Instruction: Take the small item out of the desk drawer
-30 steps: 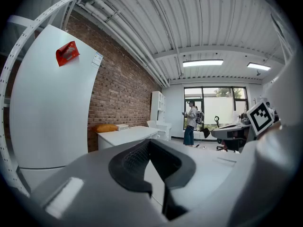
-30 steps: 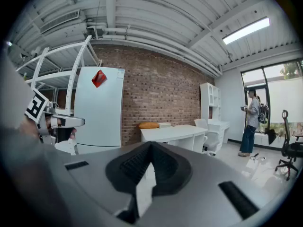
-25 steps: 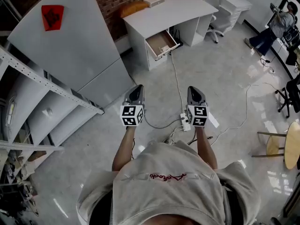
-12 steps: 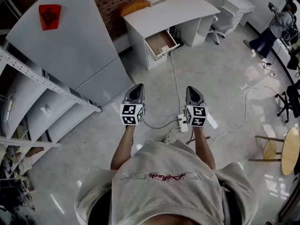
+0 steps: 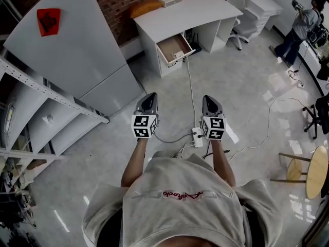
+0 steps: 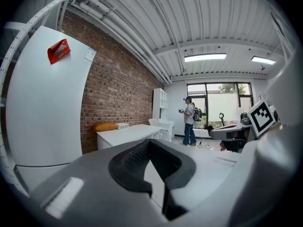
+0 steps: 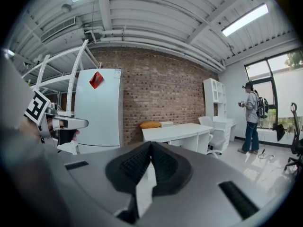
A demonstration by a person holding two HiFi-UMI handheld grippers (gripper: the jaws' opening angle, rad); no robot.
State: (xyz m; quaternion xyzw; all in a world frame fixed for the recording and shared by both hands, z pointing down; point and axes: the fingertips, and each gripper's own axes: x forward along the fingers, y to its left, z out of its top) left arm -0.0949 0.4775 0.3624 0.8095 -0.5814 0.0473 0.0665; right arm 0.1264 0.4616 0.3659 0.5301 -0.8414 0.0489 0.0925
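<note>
The white desk point(image 5: 190, 12) stands against the brick wall at the far side of the room. Its drawer point(image 5: 174, 48) hangs open, with a small pale item point(image 5: 178, 51) inside. My left gripper point(image 5: 149, 99) and right gripper point(image 5: 210, 100) are held side by side over the floor, well short of the desk and pointing toward it. Both are shut with nothing between the pads. The left gripper view shows its shut pads point(image 6: 137, 157) with the desk point(image 6: 128, 134) far beyond. In the right gripper view the desk point(image 7: 180, 132) is equally distant, and the drawer's contents are hidden there.
A white refrigerator point(image 5: 77, 50) and metal shelving point(image 5: 46, 91) fill the left. A power strip point(image 5: 197, 136) with trailing cables lies on the floor between me and the desk. A person point(image 5: 303, 24) stands far right, past an office chair point(image 5: 239, 9). A stool point(image 5: 295, 169) is at right.
Both grippers have moved a little forward toward the desk as I walk. The power strip now lies nearer my body. Both grippers have stayed shut.
</note>
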